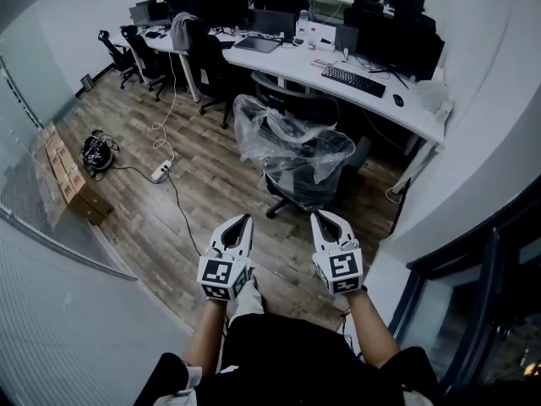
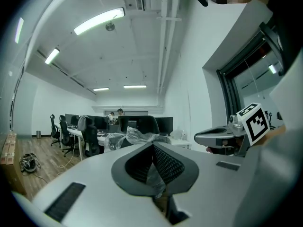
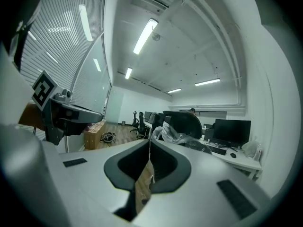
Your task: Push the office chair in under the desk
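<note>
As I read the feed, office chair (image 1: pixel 300 155): wrapped in clear plastic, standing out on the wood floor on the near side of the desk (image 1: pixel 287 61), not yet tucked in; backrest faces me.
Left gripper (image 1: pixel 246 218): jaws closed together, holding nothing, pointing level at the chair, apart from it.
Right gripper (image 1: pixel 317 216): same, jaws pressed together and empty, beside the left, short of the backrest.
Bearing: chair lies straight ahead, far of both tips. It sits slightly to the right of the gap between them, so I judge the right gripper a little nearer.
Desk edge: runs from far left to nearer right.
Push line (my judgement): near to far, angled a touch right, square to that edge, closed tips on the backrest.
Risk: slick plastic, swivelling casters; an uneven push may turn it.
</note>
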Demonstrator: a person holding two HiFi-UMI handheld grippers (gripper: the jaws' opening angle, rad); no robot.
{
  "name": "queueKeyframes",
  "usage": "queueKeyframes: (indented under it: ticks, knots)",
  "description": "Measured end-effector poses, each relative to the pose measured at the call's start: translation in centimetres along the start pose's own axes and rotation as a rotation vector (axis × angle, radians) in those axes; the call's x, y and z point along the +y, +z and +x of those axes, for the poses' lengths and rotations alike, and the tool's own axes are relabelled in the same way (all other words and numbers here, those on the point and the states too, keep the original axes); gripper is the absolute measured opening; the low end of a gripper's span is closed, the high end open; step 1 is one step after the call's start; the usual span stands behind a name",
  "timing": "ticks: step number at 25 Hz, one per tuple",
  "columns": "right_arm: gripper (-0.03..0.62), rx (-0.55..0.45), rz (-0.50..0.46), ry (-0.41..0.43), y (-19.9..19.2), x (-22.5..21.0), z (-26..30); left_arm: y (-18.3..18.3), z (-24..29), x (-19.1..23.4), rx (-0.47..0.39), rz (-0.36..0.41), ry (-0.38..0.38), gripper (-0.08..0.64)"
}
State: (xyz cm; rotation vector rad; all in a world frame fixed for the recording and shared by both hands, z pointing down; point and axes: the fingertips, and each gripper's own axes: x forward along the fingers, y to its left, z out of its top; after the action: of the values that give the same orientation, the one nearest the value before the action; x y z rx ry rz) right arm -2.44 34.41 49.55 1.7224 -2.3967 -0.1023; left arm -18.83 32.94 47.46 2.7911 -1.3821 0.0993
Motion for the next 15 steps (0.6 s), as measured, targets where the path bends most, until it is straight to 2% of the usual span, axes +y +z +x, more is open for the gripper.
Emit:
queueKeyframes:
  ticks: [15]
  knots:
    - [0.025, 0.037, 0.008, -0.096, 2.6, -2.9, 15.7, 2.4, 12.5, 12.6, 0.003, -0.011, -0.102, 0.015]
